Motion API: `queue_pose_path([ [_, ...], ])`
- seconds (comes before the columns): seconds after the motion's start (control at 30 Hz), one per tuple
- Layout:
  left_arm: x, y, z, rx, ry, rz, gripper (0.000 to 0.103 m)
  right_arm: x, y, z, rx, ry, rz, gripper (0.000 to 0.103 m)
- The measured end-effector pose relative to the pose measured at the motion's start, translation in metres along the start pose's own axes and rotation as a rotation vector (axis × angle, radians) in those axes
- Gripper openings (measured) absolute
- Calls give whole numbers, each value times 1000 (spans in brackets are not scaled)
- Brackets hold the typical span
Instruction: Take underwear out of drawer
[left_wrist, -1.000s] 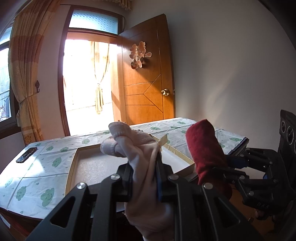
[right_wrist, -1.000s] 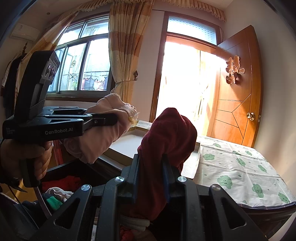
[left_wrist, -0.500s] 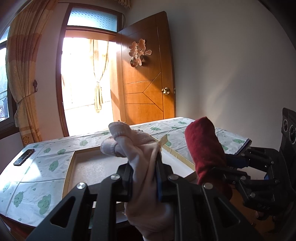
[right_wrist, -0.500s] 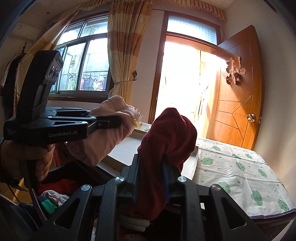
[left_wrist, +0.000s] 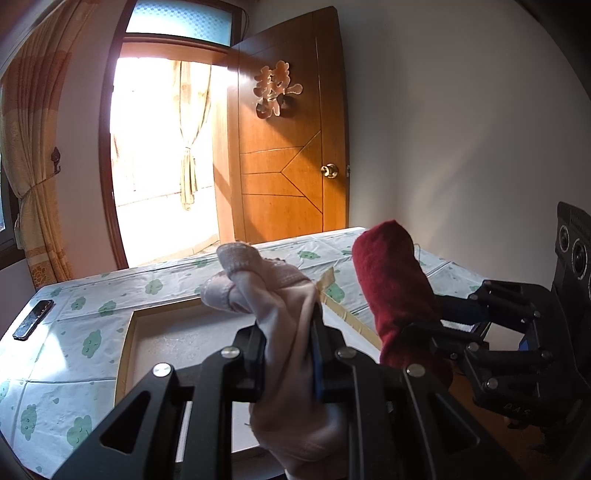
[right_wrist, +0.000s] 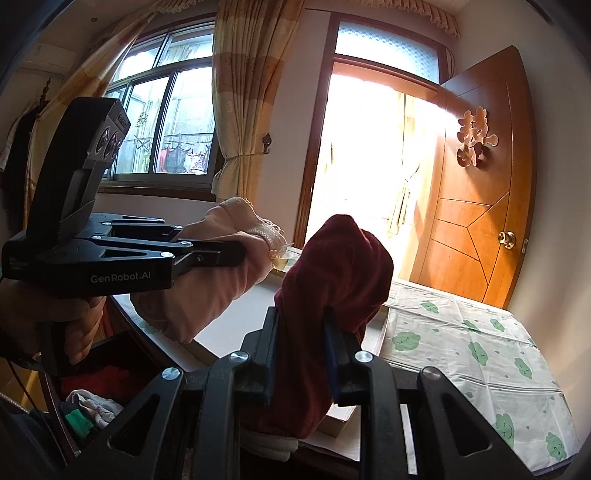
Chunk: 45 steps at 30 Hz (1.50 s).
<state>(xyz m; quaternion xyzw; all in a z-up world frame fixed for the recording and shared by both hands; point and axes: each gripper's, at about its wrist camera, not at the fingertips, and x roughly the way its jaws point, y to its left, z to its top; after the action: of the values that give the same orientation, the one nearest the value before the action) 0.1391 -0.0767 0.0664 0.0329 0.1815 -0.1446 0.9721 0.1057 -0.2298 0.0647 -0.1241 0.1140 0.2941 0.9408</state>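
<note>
My left gripper (left_wrist: 289, 334) is shut on pale pink underwear (left_wrist: 273, 291), which bunches up above the jaws and hangs below them. In the right wrist view the same left gripper (right_wrist: 236, 254) and pink underwear (right_wrist: 207, 291) appear at the left, held by a hand (right_wrist: 44, 317). My right gripper (right_wrist: 300, 332) is shut on dark red underwear (right_wrist: 332, 273); that red underwear (left_wrist: 395, 288) and the right gripper (left_wrist: 424, 325) show at the right of the left wrist view. The open drawer (right_wrist: 107, 362) lies low at the left with more clothes inside.
Ahead stands a table with a green-patterned cloth (left_wrist: 74, 314), bearing a shallow cardboard tray (left_wrist: 129, 332) and a dark phone-like object (left_wrist: 33, 319). Beyond are a bright doorway (left_wrist: 162, 162), an open wooden door (left_wrist: 291, 155), curtains (right_wrist: 240, 99) and a window (right_wrist: 166, 122).
Both grippers, still holding their underwear, have risen a little and moved along toward the table; the tray and table now sit lower and closer in both views.
</note>
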Motion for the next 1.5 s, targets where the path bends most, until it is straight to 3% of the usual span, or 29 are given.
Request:
queue_pose_path([
  [0.53, 61, 19, 25, -43, 97, 7, 17, 54, -36, 20, 23, 104, 14, 24],
  [0.8, 99, 30, 35, -89, 182, -9, 17, 89, -50, 24, 45, 174, 23, 24],
  [1.5, 191, 53, 31, -177, 369, -24, 17, 166, -81, 22, 85, 366, 47, 24],
])
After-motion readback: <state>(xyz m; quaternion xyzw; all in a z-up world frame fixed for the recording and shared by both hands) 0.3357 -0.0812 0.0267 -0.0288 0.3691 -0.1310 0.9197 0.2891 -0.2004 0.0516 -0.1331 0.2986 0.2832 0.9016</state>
